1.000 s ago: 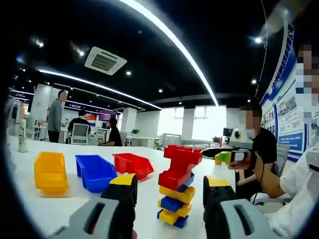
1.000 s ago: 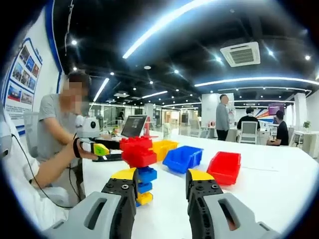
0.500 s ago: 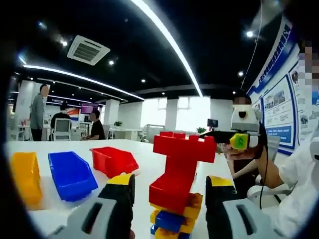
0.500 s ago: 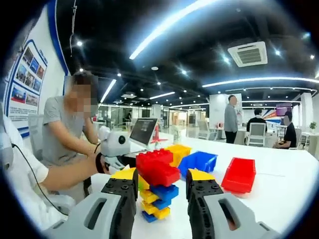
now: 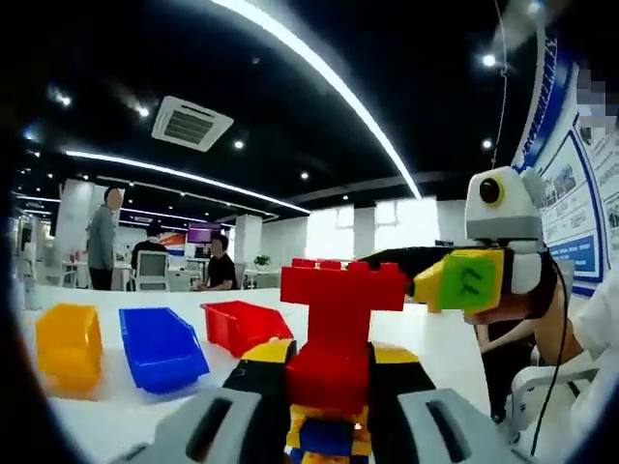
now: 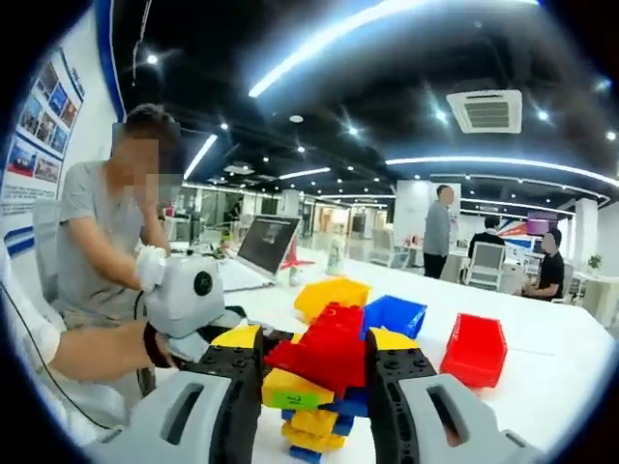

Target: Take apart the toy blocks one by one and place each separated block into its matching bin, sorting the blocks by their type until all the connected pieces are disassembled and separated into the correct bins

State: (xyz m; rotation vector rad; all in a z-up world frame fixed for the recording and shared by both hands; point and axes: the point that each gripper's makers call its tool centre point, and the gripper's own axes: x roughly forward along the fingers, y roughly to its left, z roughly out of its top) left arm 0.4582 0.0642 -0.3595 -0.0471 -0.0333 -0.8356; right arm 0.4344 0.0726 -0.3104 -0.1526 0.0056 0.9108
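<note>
At the bottom centre of the left gripper view, the left gripper (image 5: pixel 329 372), grey-bodied with black, yellow-tipped jaws, is clamping the lower red brick of the stacked tower of red, yellow and blue studded plastic blocks (image 5: pixel 334 358); both jaws are pressing against that brick's sides. The tower's top is a wide red brick reaching out past the jaws on both sides, its studs showing along the upper edge. Just right of it, the right gripper (image 5: pixel 464 280) is coming in from the right of the frame, its green-yellow tip near that top brick's right end.

In the right gripper view, the right gripper (image 6: pixel 314 362) is framing the same tower (image 6: pixel 319 382) at bottom centre, its jaws standing close on either side of the red bricks; whether they are pressing cannot be told. The left gripper (image 6: pixel 208 333) is reaching in from the left, held by a person's hand.

Further back on the white smooth bench (image 5: pixel 106 411), to the left of the tower, three glossy open-fronted plastic bins are sitting in a row with bare bench between them and the tower: a yellow bin (image 5: pixel 70 346), a blue bin (image 5: pixel 160 346) and a red bin (image 5: pixel 244 325). In the right gripper view they are lying behind and right of the tower, with open white bench beyond the red one.
</note>
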